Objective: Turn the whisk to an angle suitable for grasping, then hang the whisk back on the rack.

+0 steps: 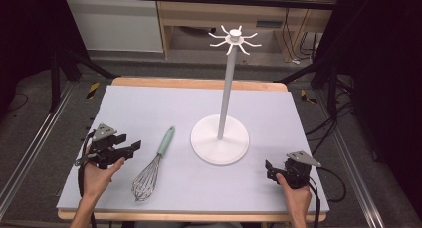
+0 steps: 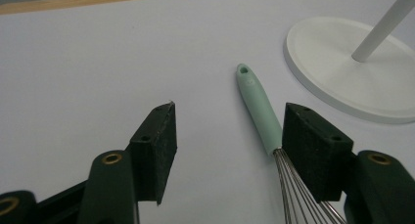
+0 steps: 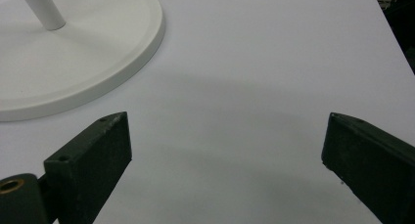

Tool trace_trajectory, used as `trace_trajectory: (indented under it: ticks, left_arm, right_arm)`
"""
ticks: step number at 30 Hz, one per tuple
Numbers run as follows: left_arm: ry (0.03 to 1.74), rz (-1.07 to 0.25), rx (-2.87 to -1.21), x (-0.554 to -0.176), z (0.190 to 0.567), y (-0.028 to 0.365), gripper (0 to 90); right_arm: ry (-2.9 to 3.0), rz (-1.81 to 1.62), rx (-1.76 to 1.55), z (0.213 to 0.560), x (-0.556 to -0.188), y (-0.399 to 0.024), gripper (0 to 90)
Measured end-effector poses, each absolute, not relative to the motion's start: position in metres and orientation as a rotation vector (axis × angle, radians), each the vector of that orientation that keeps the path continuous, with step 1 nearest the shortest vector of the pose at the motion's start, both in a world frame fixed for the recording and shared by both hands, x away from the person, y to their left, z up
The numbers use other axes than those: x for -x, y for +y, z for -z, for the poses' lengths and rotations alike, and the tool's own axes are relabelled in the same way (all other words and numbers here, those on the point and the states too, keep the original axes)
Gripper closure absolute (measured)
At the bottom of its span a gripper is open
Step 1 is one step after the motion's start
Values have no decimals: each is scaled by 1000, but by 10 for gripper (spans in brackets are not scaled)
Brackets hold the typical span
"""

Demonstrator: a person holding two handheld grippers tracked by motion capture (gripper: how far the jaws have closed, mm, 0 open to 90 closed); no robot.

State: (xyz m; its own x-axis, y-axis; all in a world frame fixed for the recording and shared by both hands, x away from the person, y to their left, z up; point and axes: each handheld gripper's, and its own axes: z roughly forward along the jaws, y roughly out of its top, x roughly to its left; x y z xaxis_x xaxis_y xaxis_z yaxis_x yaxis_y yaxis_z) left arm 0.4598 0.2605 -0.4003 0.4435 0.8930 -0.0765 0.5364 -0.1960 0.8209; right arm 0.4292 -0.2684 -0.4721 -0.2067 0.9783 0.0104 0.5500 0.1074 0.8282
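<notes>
A whisk (image 1: 153,167) with a mint-green handle and wire head lies on the mat, handle pointing away from me. In the left gripper view the whisk (image 2: 255,102) sits just inside the right-hand jaw, which hides part of its wires. My left gripper (image 1: 128,144) hovers left of the whisk, open, touching nothing; in its own view the left gripper (image 2: 230,117) has bare mat between its jaws. A white hook stand (image 1: 219,139) rises from a round base right of the whisk. My right gripper (image 1: 269,169) rests near the front right, and the right gripper (image 3: 225,131) stands open over bare mat.
The pale mat (image 1: 149,103) covers a wooden table (image 1: 199,83) whose edge shows at the back. The stand's hooks (image 1: 234,39) spread out high above the table. Black frame legs (image 1: 54,78) and cables (image 1: 328,128) flank the table on the floor.
</notes>
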Motion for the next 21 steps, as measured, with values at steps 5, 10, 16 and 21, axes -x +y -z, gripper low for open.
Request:
trace_trajectory:
  ticks: [5,10,16,21]
  left_arm:
    - [1187,-534,-1898,-466,396,250,365]
    - [1183,-530,-1927,-471,394,243,364]
    - [1175,-523,-1953,-479,392,235,369]
    - [1168,-520,-1985,-483,392,227,369]
  right_arm:
    - [1831,-978,-1489,472,-430,-268,49]
    - [1829,-978,-1485,473,-430,-269,48]
    - [1843,-970,-1484,473,-428,-268,49]
    - [1841,-972,-1486,473,-429,-268,48]
